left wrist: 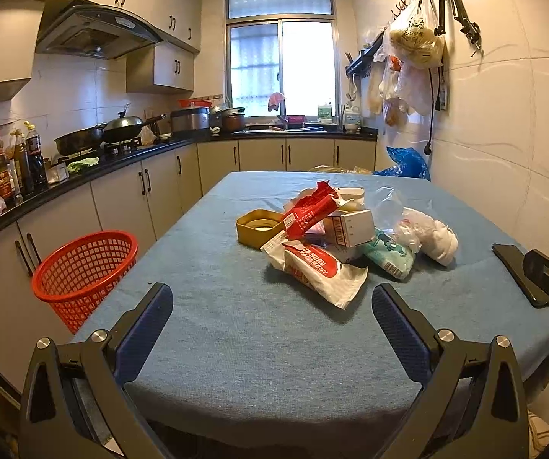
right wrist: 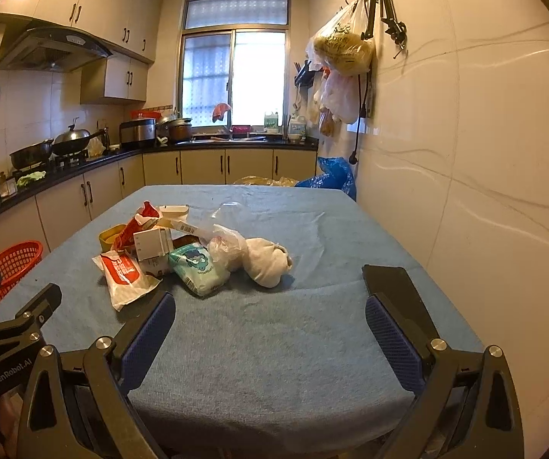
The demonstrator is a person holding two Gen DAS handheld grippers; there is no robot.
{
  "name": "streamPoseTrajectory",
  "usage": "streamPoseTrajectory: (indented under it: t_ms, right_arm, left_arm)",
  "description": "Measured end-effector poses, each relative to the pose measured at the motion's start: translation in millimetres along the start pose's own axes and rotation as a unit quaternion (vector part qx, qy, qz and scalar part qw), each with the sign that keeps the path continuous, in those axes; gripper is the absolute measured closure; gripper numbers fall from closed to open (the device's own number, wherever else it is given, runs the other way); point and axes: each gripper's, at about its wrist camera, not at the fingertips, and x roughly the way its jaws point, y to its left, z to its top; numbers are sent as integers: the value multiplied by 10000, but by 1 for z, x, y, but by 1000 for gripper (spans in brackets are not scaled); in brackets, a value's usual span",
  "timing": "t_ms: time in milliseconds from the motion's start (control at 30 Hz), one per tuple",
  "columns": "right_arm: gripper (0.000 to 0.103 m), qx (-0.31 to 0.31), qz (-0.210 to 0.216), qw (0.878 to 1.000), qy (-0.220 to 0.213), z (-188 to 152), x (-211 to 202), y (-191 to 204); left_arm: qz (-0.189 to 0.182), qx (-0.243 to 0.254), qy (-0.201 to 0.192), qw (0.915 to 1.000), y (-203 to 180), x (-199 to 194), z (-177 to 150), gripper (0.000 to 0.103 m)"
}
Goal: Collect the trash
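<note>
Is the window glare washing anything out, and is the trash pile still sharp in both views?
Left wrist: the window is blown out white on its right pane; the trash pile stays sharp and evenly lit. Right wrist: same glare at the window, pile clear; fisheye bends the wall and cabinet lines in both.

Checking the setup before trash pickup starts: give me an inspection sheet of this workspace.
Surface: table under blue cloth, bare near the grippers.
Job's things: trash pile mid-table; red basket beside the table's left edge.
Clutter: black phone-like slab on the table, right.
Grippers: left gripper and right gripper open, holding nothing.
Cables: black cord hanging down the right wall.
Surroundings: counter with pans and bottles; bags on wall hooks.
</note>
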Motion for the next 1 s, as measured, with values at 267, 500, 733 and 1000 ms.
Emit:
streamPoseTrajectory:
  t_ms: [267, 500, 733, 1000]
  right_arm:
    - [2, -7, 16, 9999, 126, -4, 6, 1]
    - [2, 23, 39, 9997, 231, -5, 11, -1]
    - [2, 33, 35, 9997, 258, -6, 12, -1]
    - [2, 34, 40, 9995, 312, -7, 14, -2]
  left_arm:
    - [7, -5, 79, 10000, 0, 4, -1, 0]
    - [5, 29, 143, 9999, -2, 8, -1, 0]
    - [3, 27, 147, 9999, -2, 8, -1, 0]
    - [0, 34, 175, 9998, -2, 10, -1, 0]
